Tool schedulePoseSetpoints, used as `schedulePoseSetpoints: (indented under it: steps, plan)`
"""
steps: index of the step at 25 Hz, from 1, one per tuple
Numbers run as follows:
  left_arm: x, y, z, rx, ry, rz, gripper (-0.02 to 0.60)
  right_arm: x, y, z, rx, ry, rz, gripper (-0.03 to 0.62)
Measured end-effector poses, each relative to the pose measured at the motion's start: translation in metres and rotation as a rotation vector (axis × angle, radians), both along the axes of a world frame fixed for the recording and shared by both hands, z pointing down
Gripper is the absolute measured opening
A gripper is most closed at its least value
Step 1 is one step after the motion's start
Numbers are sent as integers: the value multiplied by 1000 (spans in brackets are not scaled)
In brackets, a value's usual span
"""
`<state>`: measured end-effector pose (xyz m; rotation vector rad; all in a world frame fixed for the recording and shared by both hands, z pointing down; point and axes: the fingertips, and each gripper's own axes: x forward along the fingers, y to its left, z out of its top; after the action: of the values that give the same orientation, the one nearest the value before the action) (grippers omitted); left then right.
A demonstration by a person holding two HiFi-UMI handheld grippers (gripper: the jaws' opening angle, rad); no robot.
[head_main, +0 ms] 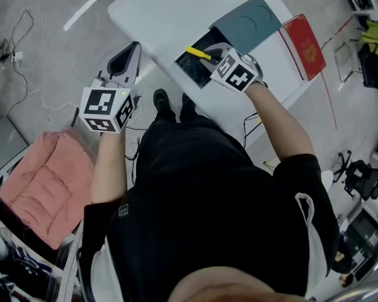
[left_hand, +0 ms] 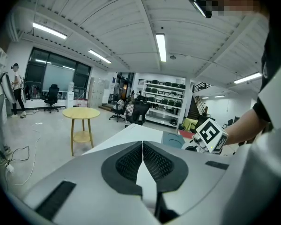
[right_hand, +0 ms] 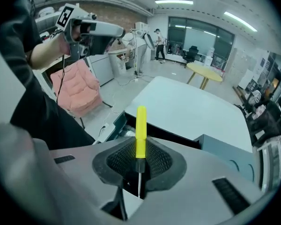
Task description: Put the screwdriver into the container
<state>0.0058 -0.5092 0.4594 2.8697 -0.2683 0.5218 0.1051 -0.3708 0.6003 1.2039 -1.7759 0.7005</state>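
Glossy plastic screwdriver handle (right_hand: 140, 125), thin metal shaft (right_hand: 139, 184), smooth matt table (head_main: 170, 11)

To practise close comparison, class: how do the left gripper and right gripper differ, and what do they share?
The right gripper is shut on the yellow screwdriver; the left gripper is shut on nothing. The right gripper hangs over the dark container on the white table; the left gripper is held beside the table. Both carry a marker cube.

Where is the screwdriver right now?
The screwdriver is clamped in the right gripper, its yellow handle over the open dark container on the white table, upper right in the head view.
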Motion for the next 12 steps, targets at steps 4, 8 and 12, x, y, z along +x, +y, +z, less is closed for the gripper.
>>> schedulePoseSetpoints:
  steps: [4,8,12]
  plan:
    - [-5,-1,0,-5,5,-7,17,-9,0,9,-48,76,-106,77]
    - [-10,-2,-4,-2,12,-17,17,-12,0,11,-79,162,-198,77]
    - [-17,-7,-6,-1,15,-30,17,-12,2,14,-121,247,-300,77]
